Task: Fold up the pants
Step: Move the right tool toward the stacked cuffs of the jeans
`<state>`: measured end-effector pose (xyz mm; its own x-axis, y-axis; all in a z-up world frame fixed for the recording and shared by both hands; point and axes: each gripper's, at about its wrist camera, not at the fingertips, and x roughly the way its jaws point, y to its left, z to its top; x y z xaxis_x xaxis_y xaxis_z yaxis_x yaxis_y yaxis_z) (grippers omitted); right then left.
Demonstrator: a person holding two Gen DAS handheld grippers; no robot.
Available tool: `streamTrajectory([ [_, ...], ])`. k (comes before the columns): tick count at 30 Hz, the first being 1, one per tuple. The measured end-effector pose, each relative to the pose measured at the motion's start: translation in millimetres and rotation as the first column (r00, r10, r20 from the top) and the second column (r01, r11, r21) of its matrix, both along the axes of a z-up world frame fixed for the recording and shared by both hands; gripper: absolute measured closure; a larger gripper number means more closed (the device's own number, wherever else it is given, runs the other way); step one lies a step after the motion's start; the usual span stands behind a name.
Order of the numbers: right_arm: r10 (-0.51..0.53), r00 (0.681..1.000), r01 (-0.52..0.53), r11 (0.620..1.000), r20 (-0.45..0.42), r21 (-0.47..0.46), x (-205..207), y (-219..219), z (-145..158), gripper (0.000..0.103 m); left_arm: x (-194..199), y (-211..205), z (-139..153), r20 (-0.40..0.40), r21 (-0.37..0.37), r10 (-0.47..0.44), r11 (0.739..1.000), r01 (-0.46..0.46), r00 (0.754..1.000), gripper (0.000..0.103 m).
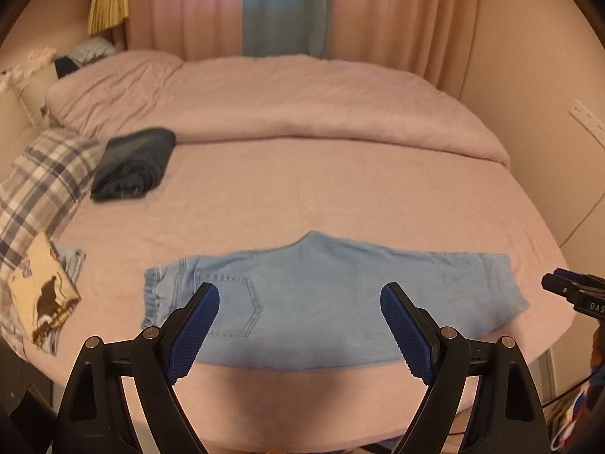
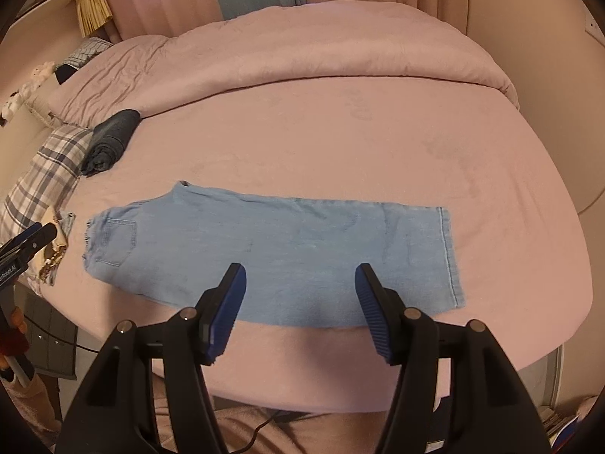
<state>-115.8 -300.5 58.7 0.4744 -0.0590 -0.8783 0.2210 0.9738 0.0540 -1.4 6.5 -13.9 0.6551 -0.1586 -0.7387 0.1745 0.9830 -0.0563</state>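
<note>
The left tongs (image 1: 300, 295) hang wide open above the near edge of a bed (image 1: 340, 196), nothing between their blue pads (image 1: 196, 329). The right tongs (image 2: 300, 276) also stand apart and empty, their jaws parted rather less than the left pair's, and hover over the same edge. Below both lies a pair of light blue jeans (image 2: 264, 249), folded leg over leg into one long strip and spread flat across the pink sheet, parallel to the bed's near edge, with the waistband and a back pocket (image 2: 119, 240) at the left end and the hems at the right. Further back on the left, a dark folded garment (image 1: 132, 166) rests just beside a plaid pillow (image 1: 41, 178). A pink quilt (image 1: 283, 102) is bunched along the far side of the bed, in front of pink and blue curtains (image 1: 287, 7).
</note>
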Motion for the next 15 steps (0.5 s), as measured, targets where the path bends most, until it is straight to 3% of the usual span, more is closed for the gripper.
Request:
streamTrajectory([
  [10,-0.004,0.998,0.004,1.0,0.06,-0.002,-11.1,-2.2,26.9,0.039,-7.5,-15.3,21.4,0.067,0.065,0.009,0.998,-0.013,0.998,0.016],
  [15,-0.013,0.999,0.013,1.0,0.049,0.005,-8.2,-2.5,17.5,0.037,-1.5,-14.1,8.5,0.031,0.073,0.026,0.997,-0.029,0.999,0.016],
])
